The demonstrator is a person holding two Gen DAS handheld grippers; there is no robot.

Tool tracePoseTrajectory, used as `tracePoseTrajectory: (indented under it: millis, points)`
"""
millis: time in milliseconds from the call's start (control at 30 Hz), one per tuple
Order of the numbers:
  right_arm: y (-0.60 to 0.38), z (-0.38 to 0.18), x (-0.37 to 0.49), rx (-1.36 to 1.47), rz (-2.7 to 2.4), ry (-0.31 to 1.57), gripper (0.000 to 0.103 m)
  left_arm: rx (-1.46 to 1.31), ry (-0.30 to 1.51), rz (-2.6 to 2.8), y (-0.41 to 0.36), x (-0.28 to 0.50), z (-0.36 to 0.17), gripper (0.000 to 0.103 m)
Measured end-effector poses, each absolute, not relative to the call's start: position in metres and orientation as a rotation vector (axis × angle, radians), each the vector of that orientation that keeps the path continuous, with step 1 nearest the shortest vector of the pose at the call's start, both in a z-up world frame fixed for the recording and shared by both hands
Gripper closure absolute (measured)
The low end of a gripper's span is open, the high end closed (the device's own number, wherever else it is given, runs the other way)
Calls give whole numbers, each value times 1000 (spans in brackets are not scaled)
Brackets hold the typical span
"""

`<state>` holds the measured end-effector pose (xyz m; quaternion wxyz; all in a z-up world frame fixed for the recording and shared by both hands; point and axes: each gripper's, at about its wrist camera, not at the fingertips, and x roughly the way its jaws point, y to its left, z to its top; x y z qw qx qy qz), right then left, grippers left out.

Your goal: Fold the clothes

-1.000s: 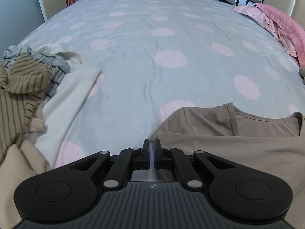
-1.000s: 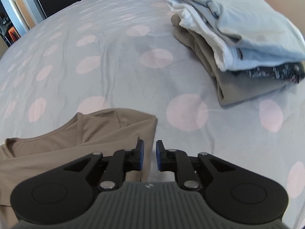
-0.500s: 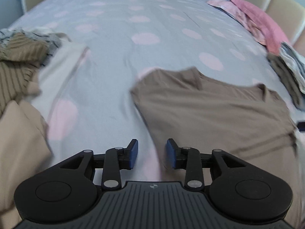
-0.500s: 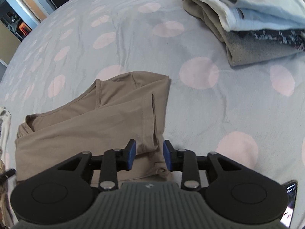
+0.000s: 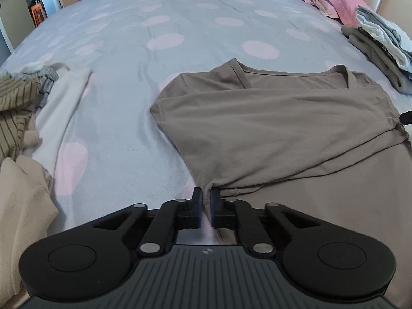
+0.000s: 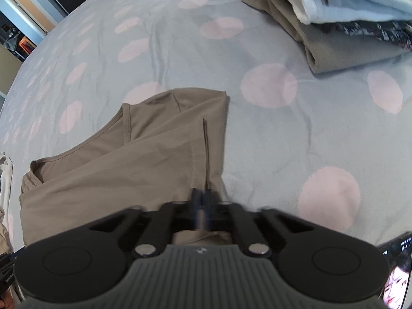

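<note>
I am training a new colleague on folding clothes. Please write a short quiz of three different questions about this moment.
1. True or false: the left gripper pinches the taupe T-shirt.
2. Where does the folded stack lie from the T-shirt, in the right wrist view? A) far right B) near left
3. Fill in: the bedspread is grey with ___ dots.

Key: 1 true; 2 A; 3 pink. The right gripper is blurred but looks closed on the shirt edge.

Taupe short-sleeved shirt [image 5: 270,123], flat on the dotted bedspread, sleeves folded across, neckline toward the far side
</note>
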<state>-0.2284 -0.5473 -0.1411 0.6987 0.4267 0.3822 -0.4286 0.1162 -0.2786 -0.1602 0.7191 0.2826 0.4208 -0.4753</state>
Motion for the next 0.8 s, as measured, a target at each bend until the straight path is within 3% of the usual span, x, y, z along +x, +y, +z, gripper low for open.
tracePoseTrajectory:
  millis: [300, 400, 533, 733, 800]
  points:
    - [-544, -153, -229, 896, -974, 950, 103, 665, 947, -1022, -281, 118, -165, 100]
    - [-544, -149, -231, 881, -952, 956, 101, 662, 969, -1010, -280, 121, -162, 92]
    - [-537, -143, -234, 865, -921, 977, 95, 635, 1008, -1001, -273, 121, -156, 86]
    - [-503, -143, -231, 831, -825, 1032, 75, 659, 1063, -1033, -256, 102, -155, 80]
    - [-488, -145, -231, 823, -794, 1055, 74, 669, 1085, -1046, -249, 94, -156, 79]
